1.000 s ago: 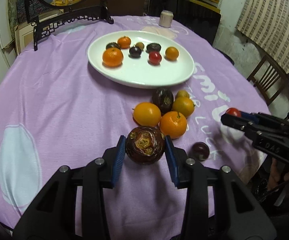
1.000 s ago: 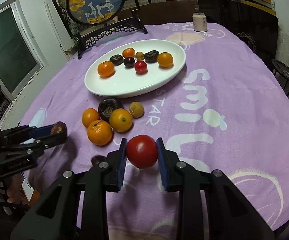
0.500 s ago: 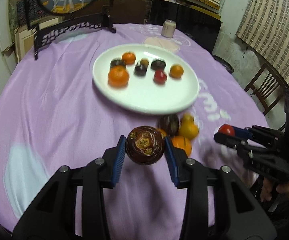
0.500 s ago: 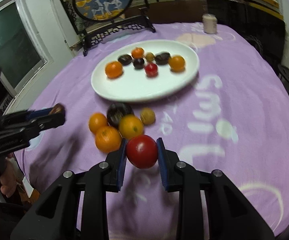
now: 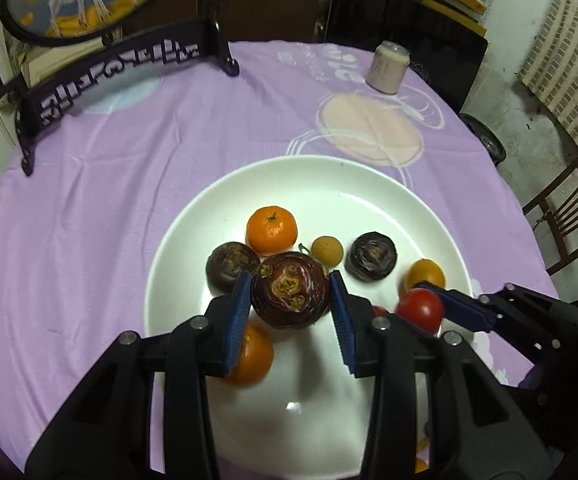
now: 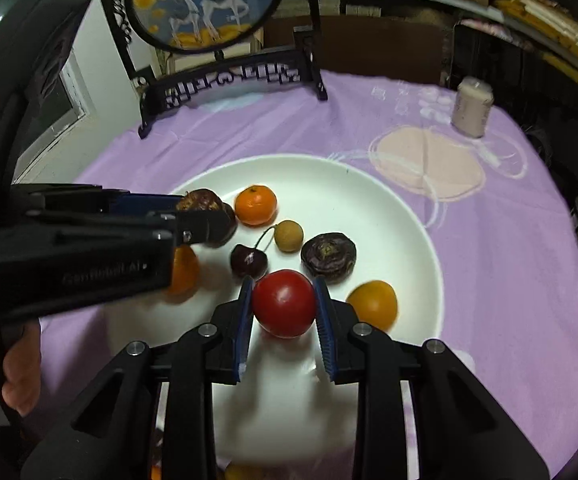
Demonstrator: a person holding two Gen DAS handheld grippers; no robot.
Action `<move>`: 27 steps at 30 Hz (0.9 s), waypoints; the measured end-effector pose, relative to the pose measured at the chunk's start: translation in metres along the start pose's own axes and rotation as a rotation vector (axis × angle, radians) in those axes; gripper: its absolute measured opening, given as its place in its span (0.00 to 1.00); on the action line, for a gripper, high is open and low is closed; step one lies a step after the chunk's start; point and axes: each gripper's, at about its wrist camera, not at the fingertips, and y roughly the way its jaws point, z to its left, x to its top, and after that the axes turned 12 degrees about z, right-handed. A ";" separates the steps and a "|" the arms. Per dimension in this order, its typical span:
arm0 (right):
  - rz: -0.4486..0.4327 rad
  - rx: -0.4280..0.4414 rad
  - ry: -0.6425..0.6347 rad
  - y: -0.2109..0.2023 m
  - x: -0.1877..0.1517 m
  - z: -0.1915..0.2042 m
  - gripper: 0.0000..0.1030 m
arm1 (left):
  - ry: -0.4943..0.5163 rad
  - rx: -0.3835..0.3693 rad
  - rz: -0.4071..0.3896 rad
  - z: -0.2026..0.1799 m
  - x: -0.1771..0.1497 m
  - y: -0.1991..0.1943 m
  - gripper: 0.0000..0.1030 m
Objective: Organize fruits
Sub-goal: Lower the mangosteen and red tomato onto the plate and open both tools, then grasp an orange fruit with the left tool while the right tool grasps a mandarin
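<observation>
The dark passion fruit (image 5: 291, 295) sits pinched between the left gripper (image 5: 291, 312) pads, hanging over the white plate (image 5: 329, 184) beside an identical fruit (image 5: 231, 266). To its right, the right gripper (image 6: 283, 312) clamps a red tomato (image 6: 284, 303) above bare plate, so each fruit's drop spot lies straight below its jaws.

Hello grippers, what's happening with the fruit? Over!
Left gripper shut on dark fruit. Right gripper shut on tomato. Both over the plate, fruit crowding below.
</observation>
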 end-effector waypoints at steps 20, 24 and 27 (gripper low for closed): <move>-0.167 -0.121 0.019 -0.080 -0.089 0.021 0.96 | -0.003 0.014 -0.176 0.002 -0.083 -0.059 0.96; -0.178 -0.070 0.099 -0.101 -0.127 0.023 0.97 | 0.001 0.013 -0.198 0.000 -0.133 -0.071 0.96; -0.179 -0.095 0.118 -0.111 -0.140 0.027 0.97 | 0.006 0.046 -0.199 -0.002 -0.167 -0.077 0.96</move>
